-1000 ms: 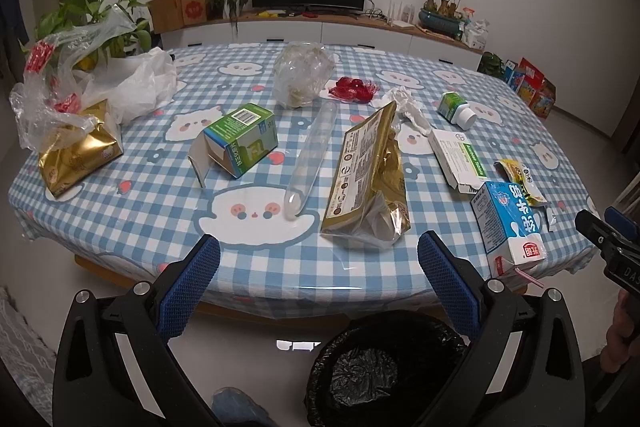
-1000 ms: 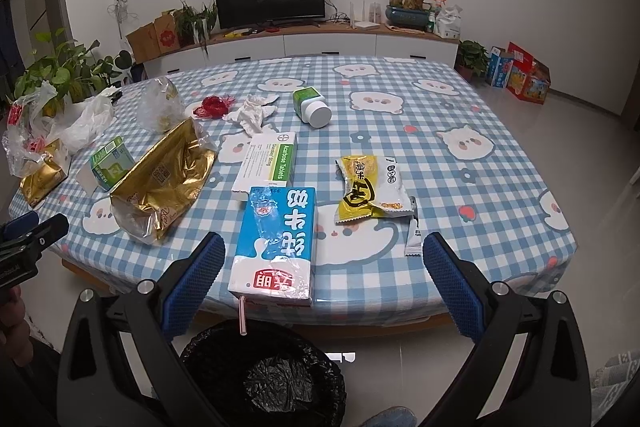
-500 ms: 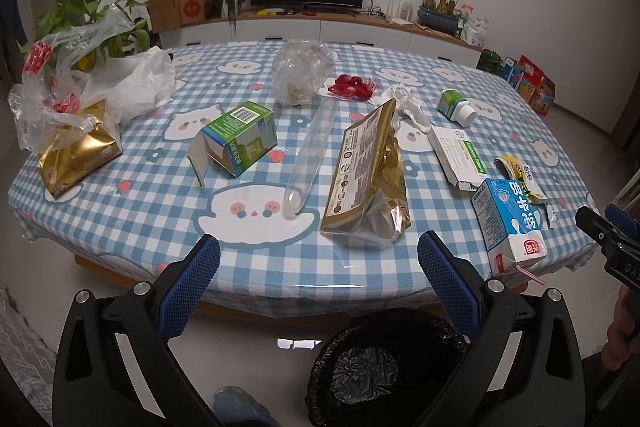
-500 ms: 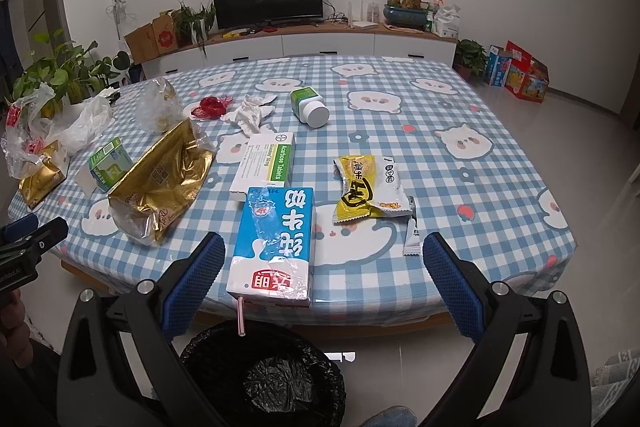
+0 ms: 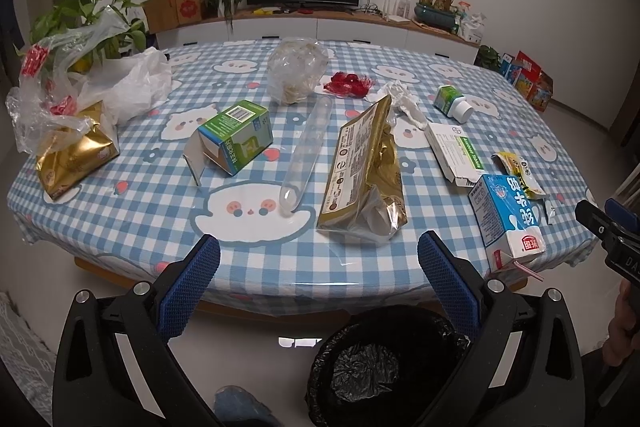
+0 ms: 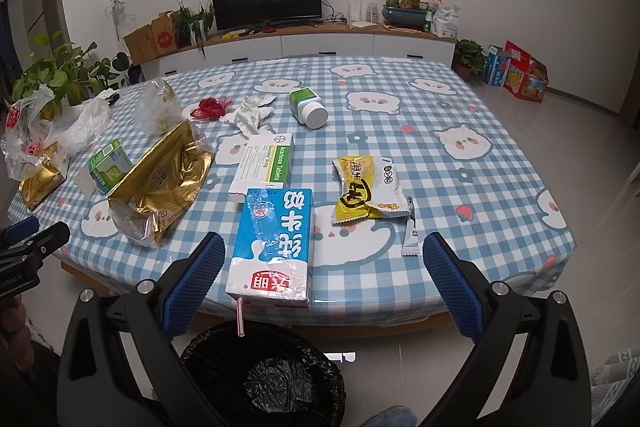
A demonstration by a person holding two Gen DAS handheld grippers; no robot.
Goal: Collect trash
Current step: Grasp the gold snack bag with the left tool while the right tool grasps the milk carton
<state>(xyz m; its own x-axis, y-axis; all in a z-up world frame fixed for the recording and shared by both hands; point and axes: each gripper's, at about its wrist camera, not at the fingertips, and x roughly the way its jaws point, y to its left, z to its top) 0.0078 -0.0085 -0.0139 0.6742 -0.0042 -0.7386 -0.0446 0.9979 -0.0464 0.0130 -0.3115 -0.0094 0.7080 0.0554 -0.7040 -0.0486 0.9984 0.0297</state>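
Below the near edge of the table (image 6: 500, 147), on the floor, a bin lined with a black bag (image 6: 262, 375) stands open, and both tongs hang above it, short of the tabletop. Left gripper (image 5: 318, 283) has its blue-padded fingers spread wide with nothing between them; right gripper (image 6: 320, 273) is spread just as wide and equally empty (each shows at the margin of the other's view).

On the checked cloth, a blue milk carton (image 6: 274, 239) lies flat right at the near edge, its pink straw (image 6: 240, 317) sticking out past the rim over the bin. Just to the right of it sits a yellow snack wrapper (image 6: 366, 187), with a small white sachet (image 6: 411, 235) beside that. Beyond the carton lies a white and green tablet box (image 6: 266, 163), and farther off a green bottle with a white cap (image 6: 308, 107) on its side, near a crumpled tissue (image 6: 250, 113) and a red wrapper (image 6: 210, 107).

Left of the carton, a gold foil bag (image 5: 362, 167) lies open toward the near edge, then a clear plastic tube (image 5: 306, 155), then a green carton (image 5: 232, 137) with its flap open. At the far left edge are a second gold bag (image 5: 70, 159) and loose clear plastic bags (image 5: 80, 79).

Bare cloth runs along the near edge left of the foil bag, and the right half of the table lies open.
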